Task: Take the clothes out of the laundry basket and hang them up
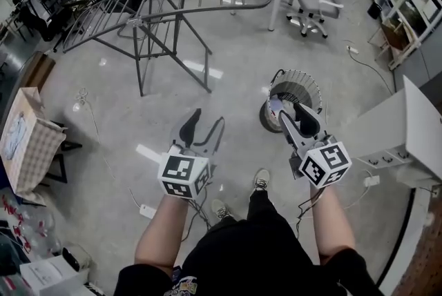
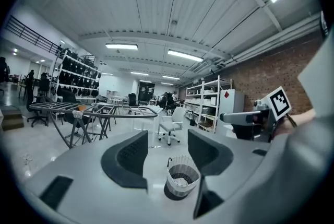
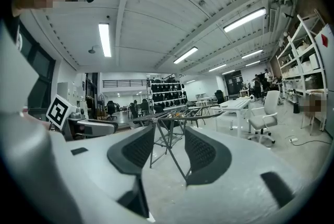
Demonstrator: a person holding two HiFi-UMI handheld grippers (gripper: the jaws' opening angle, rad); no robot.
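The left gripper view shows the laundry basket on the floor, seen between my left gripper's open, empty jaws. The right gripper view shows the far drying rack instead, and my right gripper is also open and empty. Something pale lies in the basket, perhaps cloth.

The person wears black clothes and pale sneakers. The grey left tool and right tool each bear a black-and-white marker cube.

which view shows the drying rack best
The head view: the grey metal drying rack shows whole from above. The left gripper view has it small, far left; the right gripper view shows it side-on, beyond the open jaws.
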